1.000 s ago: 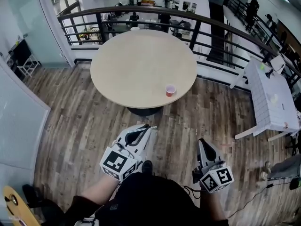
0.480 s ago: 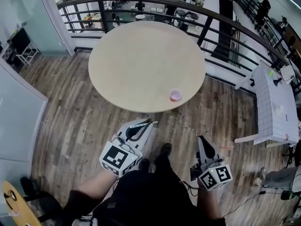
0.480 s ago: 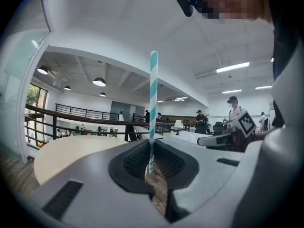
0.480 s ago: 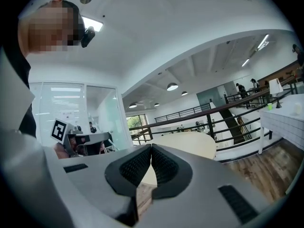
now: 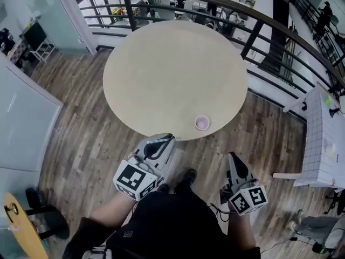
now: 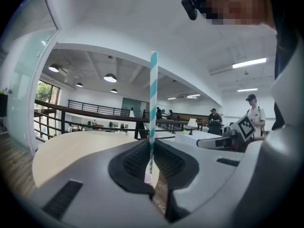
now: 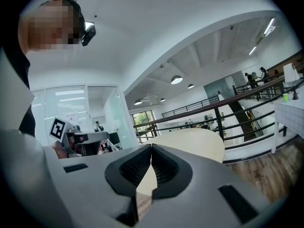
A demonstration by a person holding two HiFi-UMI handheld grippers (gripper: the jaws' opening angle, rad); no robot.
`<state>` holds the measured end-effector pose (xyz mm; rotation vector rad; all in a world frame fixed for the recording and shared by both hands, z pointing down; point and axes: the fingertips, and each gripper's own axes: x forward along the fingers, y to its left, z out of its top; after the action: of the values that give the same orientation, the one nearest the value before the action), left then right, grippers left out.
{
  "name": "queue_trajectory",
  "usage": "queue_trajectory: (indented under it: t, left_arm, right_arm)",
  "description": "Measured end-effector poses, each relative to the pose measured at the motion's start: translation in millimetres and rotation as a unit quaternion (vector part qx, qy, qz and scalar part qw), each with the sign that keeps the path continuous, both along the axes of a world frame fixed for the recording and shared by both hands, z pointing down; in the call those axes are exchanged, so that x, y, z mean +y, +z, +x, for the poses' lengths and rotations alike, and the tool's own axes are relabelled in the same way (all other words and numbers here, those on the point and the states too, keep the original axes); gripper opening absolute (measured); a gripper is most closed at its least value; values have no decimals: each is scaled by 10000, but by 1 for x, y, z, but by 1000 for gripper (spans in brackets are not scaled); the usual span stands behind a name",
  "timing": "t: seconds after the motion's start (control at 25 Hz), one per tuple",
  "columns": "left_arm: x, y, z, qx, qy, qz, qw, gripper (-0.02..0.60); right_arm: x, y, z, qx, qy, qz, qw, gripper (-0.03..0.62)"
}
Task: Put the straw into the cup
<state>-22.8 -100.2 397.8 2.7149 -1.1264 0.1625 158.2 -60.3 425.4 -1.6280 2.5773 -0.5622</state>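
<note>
Tipping threatens: left tool (image 6: 153, 152) clamps a teal-striped paper straw (image 6: 153, 94); jabbing the rim of the small pink cup (image 5: 201, 123) could topple it. Right tool (image 7: 151, 152) clenched, empty.

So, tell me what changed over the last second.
The person has walked closer to the round table; it and the pink cup now sit nearer in the head view. Nothing was taken or let go. The left gripper keeps its tongs shut on the upright striped straw; the right gripper stays shut and empty.

Round table (image 5: 161, 74) with pink cup (image 5: 202, 123) near edge
</note>
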Motion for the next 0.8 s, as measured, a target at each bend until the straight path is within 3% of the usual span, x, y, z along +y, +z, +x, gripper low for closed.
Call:
queue_trajectory:
  t: [0.36, 0.8]
  left_arm:
    - [-41, 12, 22, -160, -344, -109, 9992, 26]
    - [-85, 41, 54, -318, -164, -270, 9990, 26]
  right_arm:
    - [-52, 12, 29, 54, -383, -72, 9992, 20]
    - [-100, 25, 26, -18, -430, -256, 9987, 21]
